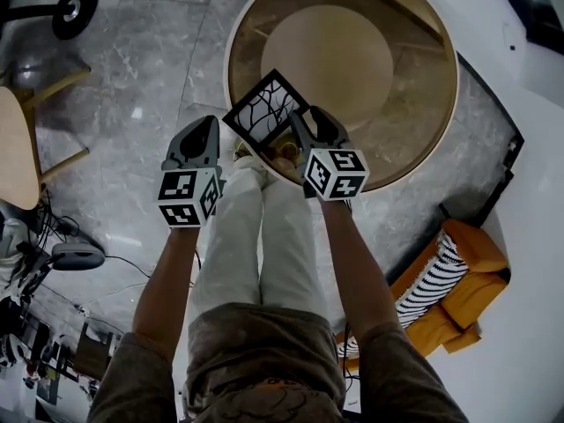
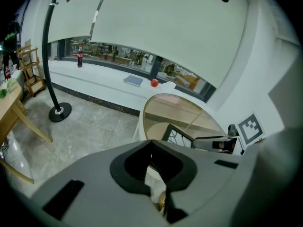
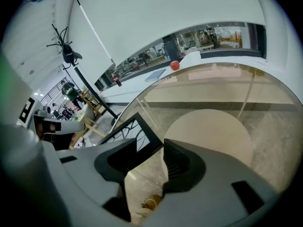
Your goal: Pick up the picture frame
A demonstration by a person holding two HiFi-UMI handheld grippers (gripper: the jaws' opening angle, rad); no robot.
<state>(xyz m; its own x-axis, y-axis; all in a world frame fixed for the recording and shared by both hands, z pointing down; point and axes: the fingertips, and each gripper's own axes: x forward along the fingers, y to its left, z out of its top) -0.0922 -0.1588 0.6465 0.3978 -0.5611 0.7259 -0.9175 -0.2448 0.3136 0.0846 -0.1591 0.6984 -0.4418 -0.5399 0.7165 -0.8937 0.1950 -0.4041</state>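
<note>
The picture frame, black-edged with a branch pattern, is tilted over the near rim of the round glass table. My right gripper is shut on the frame's right corner. In the right gripper view the frame runs in from the left, its corner pinched between the jaws of the right gripper. My left gripper hangs just left of the frame, shut and empty, not touching it. In the left gripper view, the frame shows beyond the closed left gripper, by the table's edge.
The person's legs stand below the grippers on grey marble floor. An orange seat with a striped cushion sits right. A wooden table and a lamp base are left. A bottle and a red ball rest on the sill.
</note>
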